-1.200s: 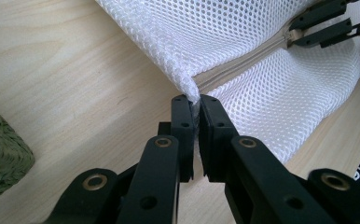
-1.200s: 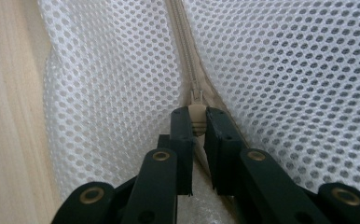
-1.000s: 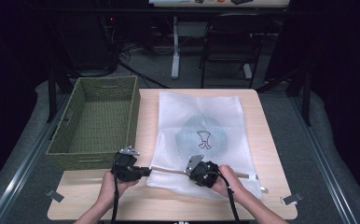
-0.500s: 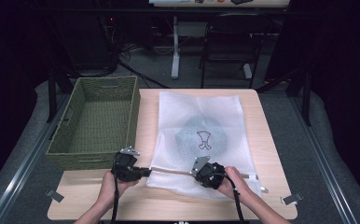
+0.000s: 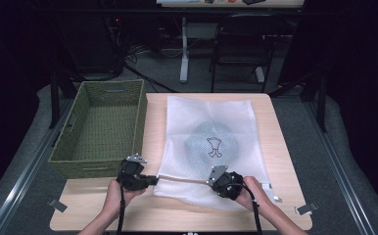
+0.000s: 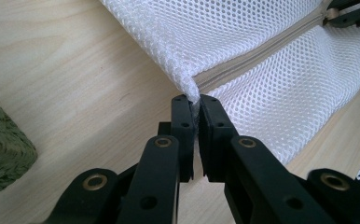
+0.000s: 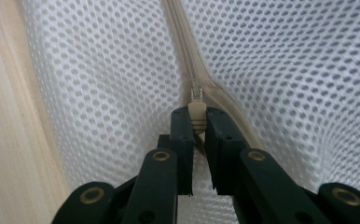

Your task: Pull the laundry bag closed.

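**Both grippers clamped on the mesh bag's zipper edge**

The left gripper (image 6: pixel 195 109) has its jaws nearly together, pinching the corner of the white mesh laundry bag (image 6: pixel 262 70) where the beige zipper (image 6: pixel 257 53) ends. The right gripper (image 7: pixel 197 122) has its jaws drawn in on the beige zipper pull (image 7: pixel 197 114), which sits squarely between the pads (the slider stands just above it on the zipper track).

In the high view the left gripper (image 5: pixel 150 180) and the right gripper (image 5: pixel 211 180) hold the bag's near edge, with the zipper (image 5: pixel 182 179) stretched between them, running left to right along the table's front. The bag (image 5: pixel 211 122) lies flat on the wooden table (image 5: pixel 285 147), its long axis pointing away from the person; inside it shows a round greyish item with a dark printed mark (image 5: pixel 214 147). Just to the left stands a green woven basket (image 5: pixel 62 147), touching or nearly touching the bag's left side, with nothing visible in it.
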`<state>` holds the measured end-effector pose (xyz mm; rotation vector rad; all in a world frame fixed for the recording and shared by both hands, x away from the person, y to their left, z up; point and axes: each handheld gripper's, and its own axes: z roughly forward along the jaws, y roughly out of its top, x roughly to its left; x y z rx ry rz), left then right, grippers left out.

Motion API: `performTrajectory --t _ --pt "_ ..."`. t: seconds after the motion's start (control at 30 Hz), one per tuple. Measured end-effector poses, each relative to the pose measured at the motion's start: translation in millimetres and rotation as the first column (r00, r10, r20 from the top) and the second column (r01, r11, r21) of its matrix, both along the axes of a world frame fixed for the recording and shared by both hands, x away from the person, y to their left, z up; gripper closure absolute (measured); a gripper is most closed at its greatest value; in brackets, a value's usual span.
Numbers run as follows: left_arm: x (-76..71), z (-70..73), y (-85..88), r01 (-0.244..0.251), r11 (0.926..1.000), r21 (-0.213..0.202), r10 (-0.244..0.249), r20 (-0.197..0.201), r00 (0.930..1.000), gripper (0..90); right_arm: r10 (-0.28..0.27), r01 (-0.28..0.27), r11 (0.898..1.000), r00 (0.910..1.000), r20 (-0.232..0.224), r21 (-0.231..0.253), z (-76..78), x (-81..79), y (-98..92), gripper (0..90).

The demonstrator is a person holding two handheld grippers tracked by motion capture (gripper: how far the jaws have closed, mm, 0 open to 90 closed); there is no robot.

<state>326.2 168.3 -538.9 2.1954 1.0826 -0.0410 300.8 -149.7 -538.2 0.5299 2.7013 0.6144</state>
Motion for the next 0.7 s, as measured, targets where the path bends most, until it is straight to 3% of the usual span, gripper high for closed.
performTrajectory --t 0.7 --pt "0.7 -0.7 3.5 -0.013 0.9999 0.008 0.013 -0.005 0.9999 85.6 -0.086 0.087 0.994 0.9960 0.024 -0.058 -1.7 -4.6 -43.7 82.0"
